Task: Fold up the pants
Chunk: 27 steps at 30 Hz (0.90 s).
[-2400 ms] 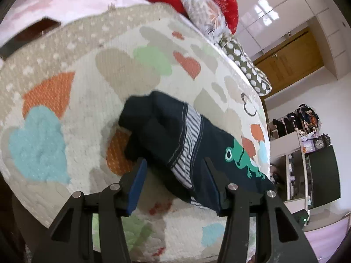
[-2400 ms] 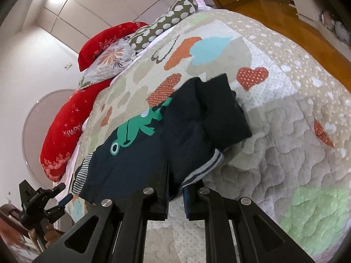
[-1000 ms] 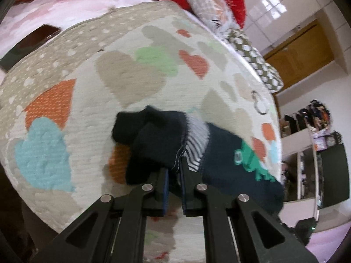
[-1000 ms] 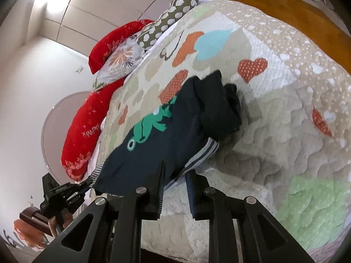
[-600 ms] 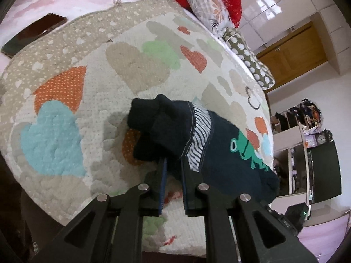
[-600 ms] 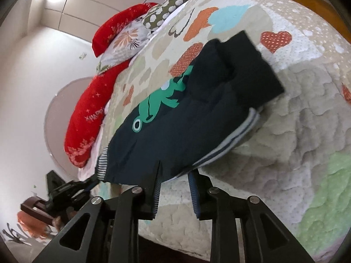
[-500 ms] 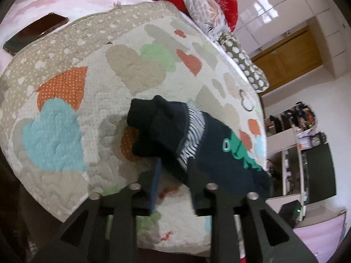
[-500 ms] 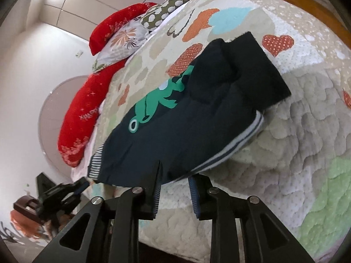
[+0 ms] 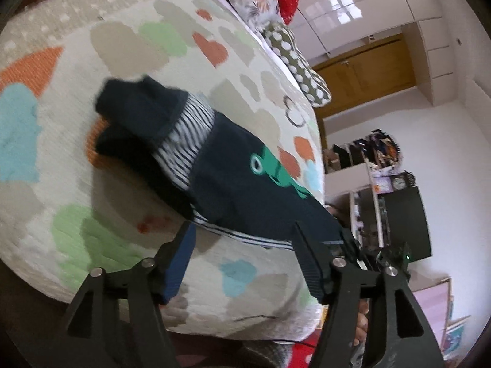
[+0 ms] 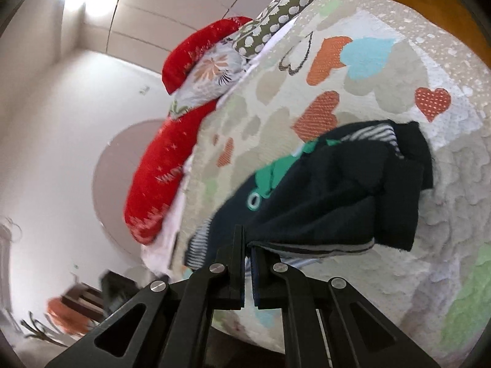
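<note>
Small dark navy pants (image 9: 233, 178) with a green frog print and striped cuffs lie bunched on a heart-patterned quilt (image 9: 129, 49). In the left wrist view my left gripper (image 9: 245, 245) is open and empty, its jaws wide apart just in front of the pants' striped edge. In the right wrist view my right gripper (image 10: 248, 251) is shut on the near edge of the pants (image 10: 331, 202) and holds it lifted, with the cloth folding toward the far side.
Red, floral and dotted pillows (image 10: 196, 70) lie along the bed's far side. A wooden door (image 9: 365, 67), shelves and a black cabinet (image 9: 402, 220) stand beyond the bed. The bed's edge drops off just below both grippers.
My left gripper has opened and let go of the pants. My right gripper, still shut on the pants, has carried its edge up and across, bunching the cloth.
</note>
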Each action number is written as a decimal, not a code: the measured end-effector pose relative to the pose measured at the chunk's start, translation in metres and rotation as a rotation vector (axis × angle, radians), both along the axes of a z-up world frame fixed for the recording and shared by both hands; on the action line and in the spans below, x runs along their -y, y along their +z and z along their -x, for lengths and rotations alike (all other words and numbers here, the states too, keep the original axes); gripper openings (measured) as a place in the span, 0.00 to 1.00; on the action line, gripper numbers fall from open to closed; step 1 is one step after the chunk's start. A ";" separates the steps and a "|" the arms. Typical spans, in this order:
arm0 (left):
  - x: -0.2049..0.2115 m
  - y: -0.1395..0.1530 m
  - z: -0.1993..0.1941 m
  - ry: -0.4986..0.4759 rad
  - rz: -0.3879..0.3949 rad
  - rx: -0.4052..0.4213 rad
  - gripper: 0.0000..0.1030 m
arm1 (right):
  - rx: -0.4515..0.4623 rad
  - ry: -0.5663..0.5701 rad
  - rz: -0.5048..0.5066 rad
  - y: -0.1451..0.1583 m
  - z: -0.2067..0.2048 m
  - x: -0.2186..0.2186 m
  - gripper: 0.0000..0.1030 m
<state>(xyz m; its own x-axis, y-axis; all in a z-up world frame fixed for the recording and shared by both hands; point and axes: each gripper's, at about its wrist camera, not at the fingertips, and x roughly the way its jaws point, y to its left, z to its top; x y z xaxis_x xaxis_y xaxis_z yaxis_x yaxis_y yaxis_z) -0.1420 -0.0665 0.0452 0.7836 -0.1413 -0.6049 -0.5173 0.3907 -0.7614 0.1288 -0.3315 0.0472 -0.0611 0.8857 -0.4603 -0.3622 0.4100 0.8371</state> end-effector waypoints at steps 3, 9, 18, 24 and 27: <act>0.010 -0.004 -0.012 -0.034 0.031 0.024 0.63 | -0.011 -0.018 -0.015 0.005 -0.005 0.000 0.04; 0.028 -0.007 -0.041 -0.102 0.015 0.017 0.65 | -0.020 -0.035 -0.035 0.013 -0.014 0.001 0.04; -0.011 -0.017 -0.064 0.016 -0.073 -0.115 0.64 | 0.006 -0.029 -0.034 0.020 -0.017 0.007 0.04; -0.048 -0.004 -0.072 0.074 -0.145 -0.170 0.35 | 0.069 -0.017 0.013 0.025 -0.026 0.005 0.04; -0.062 0.007 -0.089 0.083 -0.207 -0.193 0.32 | 0.080 -0.015 0.029 0.026 -0.037 -0.003 0.04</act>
